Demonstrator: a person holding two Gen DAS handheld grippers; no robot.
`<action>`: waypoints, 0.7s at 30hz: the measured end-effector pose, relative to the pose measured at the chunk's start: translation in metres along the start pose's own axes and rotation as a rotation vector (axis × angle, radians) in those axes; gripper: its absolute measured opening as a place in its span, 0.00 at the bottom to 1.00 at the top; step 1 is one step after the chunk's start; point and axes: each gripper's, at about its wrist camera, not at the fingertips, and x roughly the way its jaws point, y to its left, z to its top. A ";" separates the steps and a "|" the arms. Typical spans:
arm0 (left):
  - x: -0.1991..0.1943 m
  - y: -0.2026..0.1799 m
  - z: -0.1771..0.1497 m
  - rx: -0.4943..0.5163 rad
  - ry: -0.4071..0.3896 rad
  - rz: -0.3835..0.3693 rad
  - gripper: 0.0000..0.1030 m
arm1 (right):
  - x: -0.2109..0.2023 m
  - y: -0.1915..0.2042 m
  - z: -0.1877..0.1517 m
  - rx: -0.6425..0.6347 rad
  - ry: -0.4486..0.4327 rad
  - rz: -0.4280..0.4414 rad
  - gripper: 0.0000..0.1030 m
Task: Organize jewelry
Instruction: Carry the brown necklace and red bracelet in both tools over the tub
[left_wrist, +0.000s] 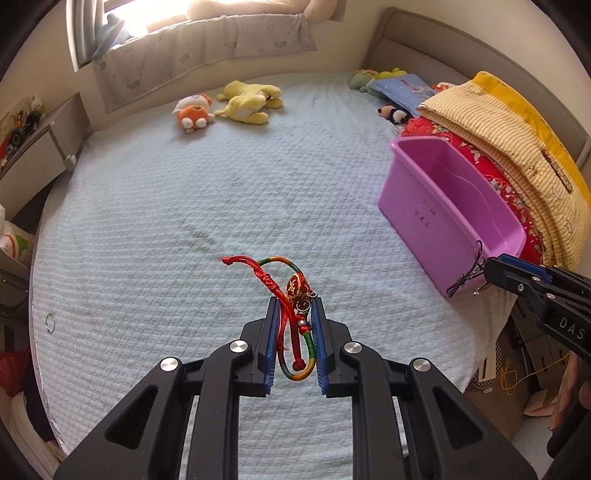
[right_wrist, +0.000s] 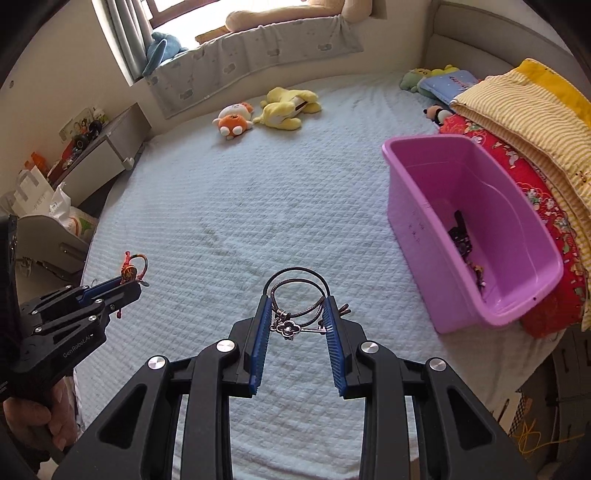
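While a red and rainbow cord bracelet (left_wrist: 295, 314) is clamped in the left claw (left_wrist: 294, 321), a dark cord necklace (right_wrist: 295, 295) is clamped in the right claw (right_wrist: 295, 325), above the bed (left_wrist: 184, 203), near a purple bin (right_wrist: 480, 229).

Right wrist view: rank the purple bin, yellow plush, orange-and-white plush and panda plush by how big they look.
1. purple bin, nearest the camera
2. yellow plush
3. orange-and-white plush
4. panda plush, partly hidden
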 end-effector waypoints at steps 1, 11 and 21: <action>-0.002 -0.010 0.006 0.009 -0.006 -0.008 0.17 | -0.008 -0.010 0.003 0.008 -0.010 -0.007 0.27; 0.000 -0.143 0.071 0.048 -0.067 -0.061 0.17 | -0.051 -0.121 0.046 -0.020 -0.072 -0.008 0.27; 0.048 -0.264 0.131 -0.113 -0.039 -0.022 0.17 | -0.038 -0.251 0.107 -0.135 -0.039 0.128 0.27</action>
